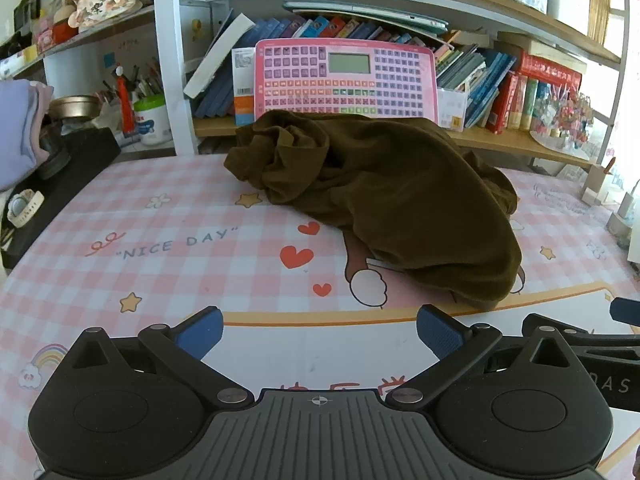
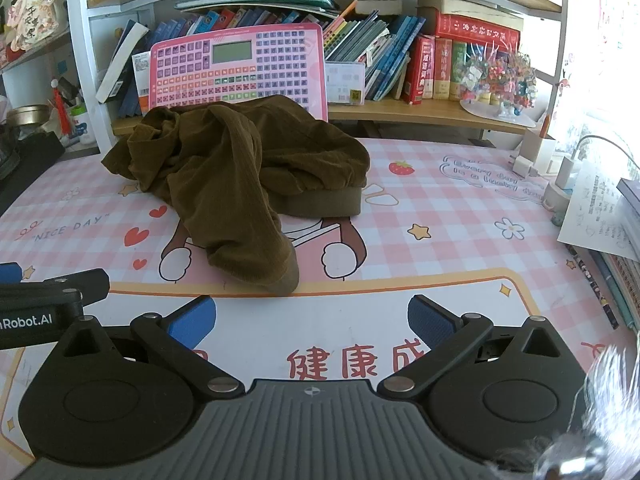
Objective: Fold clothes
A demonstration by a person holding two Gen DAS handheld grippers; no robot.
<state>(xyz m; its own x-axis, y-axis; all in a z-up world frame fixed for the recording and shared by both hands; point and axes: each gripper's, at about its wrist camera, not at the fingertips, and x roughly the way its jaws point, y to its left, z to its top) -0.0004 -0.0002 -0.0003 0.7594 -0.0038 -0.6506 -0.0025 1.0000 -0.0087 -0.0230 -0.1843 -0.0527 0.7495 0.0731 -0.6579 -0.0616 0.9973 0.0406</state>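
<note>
A dark olive-brown garment [image 1: 384, 196] lies crumpled in a heap on the pink checked table mat [image 1: 168, 248], ahead and to the right of my left gripper [image 1: 320, 332]. In the right wrist view the garment [image 2: 240, 172] lies ahead and to the left, one sleeve trailing toward my right gripper [image 2: 312, 320]. Both grippers are open, empty, and hover low over the mat near its front edge. The right gripper's body shows at the right edge of the left wrist view [image 1: 592, 344]; the left gripper shows at the left edge of the right wrist view [image 2: 44, 300].
A bookshelf with a pink toy keyboard [image 1: 344, 80] stands behind the table. A black tray with a watch [image 1: 24, 208] and lilac cloth [image 1: 20, 128] are at the left. Books, papers and chargers [image 2: 600, 216] line the right edge.
</note>
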